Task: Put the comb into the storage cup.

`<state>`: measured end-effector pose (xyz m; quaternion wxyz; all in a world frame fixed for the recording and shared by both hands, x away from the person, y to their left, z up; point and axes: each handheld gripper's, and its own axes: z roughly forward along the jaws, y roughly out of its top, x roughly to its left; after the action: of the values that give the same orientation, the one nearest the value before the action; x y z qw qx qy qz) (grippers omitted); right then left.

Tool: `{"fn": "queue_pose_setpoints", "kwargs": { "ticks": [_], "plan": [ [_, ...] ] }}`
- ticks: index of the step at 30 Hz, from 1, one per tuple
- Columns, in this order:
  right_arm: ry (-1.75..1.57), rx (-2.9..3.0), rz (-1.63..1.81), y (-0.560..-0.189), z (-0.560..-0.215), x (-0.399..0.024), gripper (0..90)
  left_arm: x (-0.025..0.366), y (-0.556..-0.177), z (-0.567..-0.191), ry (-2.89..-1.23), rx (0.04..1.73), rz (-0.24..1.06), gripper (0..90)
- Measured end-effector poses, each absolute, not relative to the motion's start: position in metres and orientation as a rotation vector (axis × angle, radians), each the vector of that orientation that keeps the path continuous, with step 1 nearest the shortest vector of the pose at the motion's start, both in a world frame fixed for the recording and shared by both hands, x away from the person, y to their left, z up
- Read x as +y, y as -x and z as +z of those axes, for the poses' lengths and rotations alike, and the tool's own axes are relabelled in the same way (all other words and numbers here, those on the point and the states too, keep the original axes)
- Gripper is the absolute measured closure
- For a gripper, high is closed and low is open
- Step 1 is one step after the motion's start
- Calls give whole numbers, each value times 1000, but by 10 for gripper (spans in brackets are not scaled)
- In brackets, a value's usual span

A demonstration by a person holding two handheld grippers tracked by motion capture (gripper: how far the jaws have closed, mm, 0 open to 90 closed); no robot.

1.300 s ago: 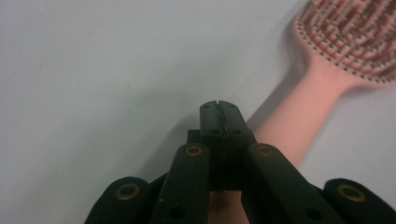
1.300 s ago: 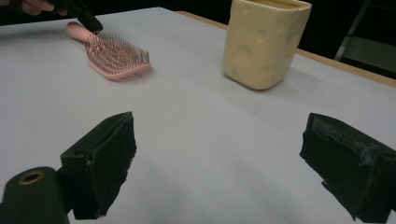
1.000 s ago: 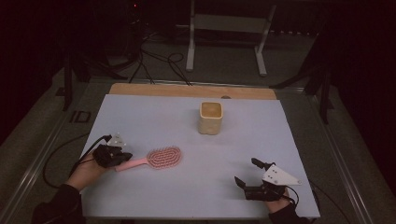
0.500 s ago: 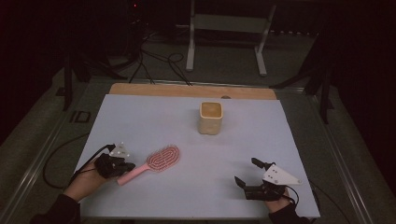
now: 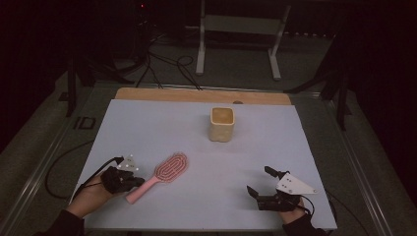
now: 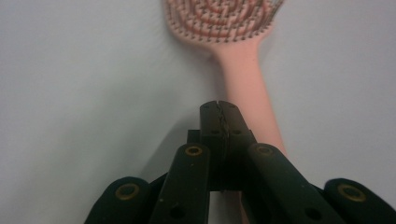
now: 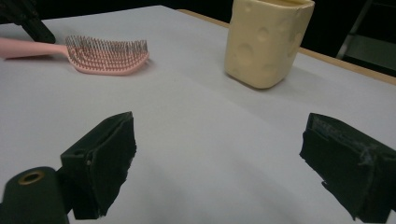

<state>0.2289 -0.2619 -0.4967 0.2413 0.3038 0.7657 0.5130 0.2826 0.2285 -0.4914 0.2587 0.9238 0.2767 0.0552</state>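
Hairbrush (image 5: 164, 173): one – long axis diagonal, head toward the cup (image 5: 222, 124)
Cup: one
Left gripper (image 5: 141, 181): clenched, empty, over the handle
Right gripper (image 5: 261, 182): released

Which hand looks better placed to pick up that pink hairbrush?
The left. Its gripper sits shut right beside the hairbrush handle, though it must open first. The right gripper waits open, far across the table.

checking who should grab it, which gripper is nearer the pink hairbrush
Left. The left gripper sits by the pink hairbrush handle, above it with fingers shut; the right gripper rests open far across the table.
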Motion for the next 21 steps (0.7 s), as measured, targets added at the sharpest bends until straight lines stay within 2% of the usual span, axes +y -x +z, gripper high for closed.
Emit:
{"fn": "queue_pose_setpoints", "kwargs": {
  "ticks": [15,21],
  "plan": [
    [-835,2096,1399,-229,-497,-262,97,217,-270,-490,-2518,714,110,899],
    [-835,2096,1400,-229,-497,-262,97,218,-270,-484,-2499,820,161,898]
  ]
}}
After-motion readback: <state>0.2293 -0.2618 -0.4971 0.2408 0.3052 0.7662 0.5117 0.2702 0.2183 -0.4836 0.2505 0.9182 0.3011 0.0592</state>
